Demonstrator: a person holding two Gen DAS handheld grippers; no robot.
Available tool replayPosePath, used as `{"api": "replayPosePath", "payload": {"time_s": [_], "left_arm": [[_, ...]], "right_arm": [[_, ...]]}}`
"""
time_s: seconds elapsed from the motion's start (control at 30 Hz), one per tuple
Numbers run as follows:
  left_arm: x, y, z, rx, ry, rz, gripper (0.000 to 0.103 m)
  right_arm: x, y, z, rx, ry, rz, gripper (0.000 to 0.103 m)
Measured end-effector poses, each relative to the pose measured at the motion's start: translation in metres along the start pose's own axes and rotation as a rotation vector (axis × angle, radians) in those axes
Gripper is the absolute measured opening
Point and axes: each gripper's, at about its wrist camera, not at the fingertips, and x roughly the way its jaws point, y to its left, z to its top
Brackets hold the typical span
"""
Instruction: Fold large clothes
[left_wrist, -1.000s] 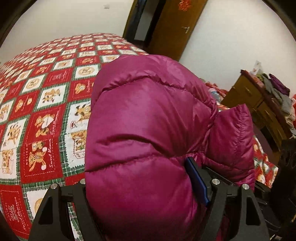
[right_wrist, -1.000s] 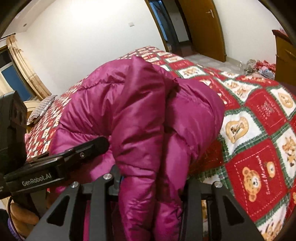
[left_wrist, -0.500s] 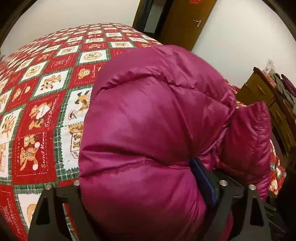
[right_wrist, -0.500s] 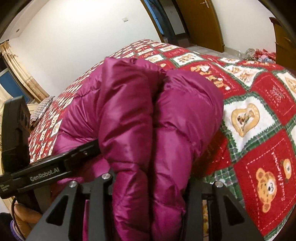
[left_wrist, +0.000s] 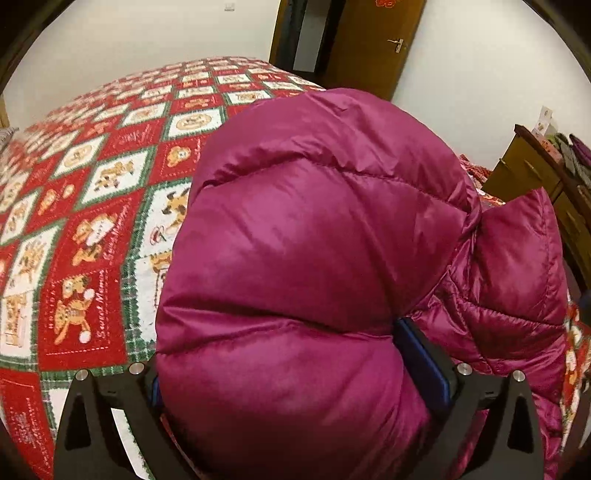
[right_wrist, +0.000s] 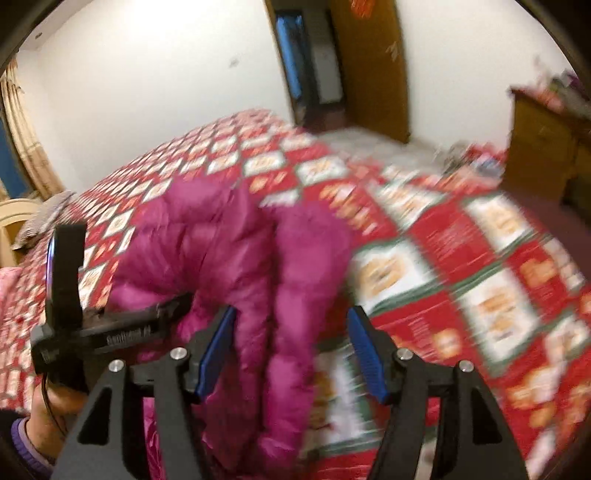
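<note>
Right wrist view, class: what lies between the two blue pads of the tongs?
A hanging fold of the magenta puffer jacket lies between the right tongs' blue pads. A gap shows beside the right-hand pad, though the view is blurred.

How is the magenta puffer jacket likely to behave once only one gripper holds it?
The puffer jacket will probably sag and unfold: its free part droops between the open right gripper fingers. Its shiny shell looks slippery. The bulging quilting in the left gripper suggests it is light and springy.
</note>
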Motion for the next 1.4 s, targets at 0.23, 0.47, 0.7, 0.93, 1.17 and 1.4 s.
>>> {"api": "replayPosePath", "payload": {"time_s": [0.23, 0.47, 0.7, 0.93, 1.17, 1.4], "left_arm": [[-0.004, -0.004, -0.001, 0.032, -0.019, 0.048, 0.102], [-0.005, -0.002, -0.001, 0.037, -0.019, 0.047, 0.102], [-0.008, 0.000, 0.004, 0.054, 0.001, 0.049, 0.102], [-0.023, -0.001, 0.038, 0.131, -0.110, 0.146, 0.102], [0.023, 0.004, 0.056, 0.112, -0.016, 0.134, 0.102], [0.033, -0.010, 0.052, 0.156, -0.020, 0.193, 0.103]], "right_arm": [[0.030, 0.048, 0.033, -0.085, 0.010, 0.035, 0.039], [0.090, 0.023, 0.014, 0.031, 0.144, -0.086, 0.035], [0.101, 0.015, -0.008, 0.040, 0.108, -0.127, 0.038], [0.098, 0.014, -0.013, 0.048, 0.062, -0.127, 0.038], [0.098, 0.009, -0.014, 0.073, 0.052, -0.096, 0.039], [0.102, 0.005, -0.013, 0.091, 0.047, -0.079, 0.039]]}}
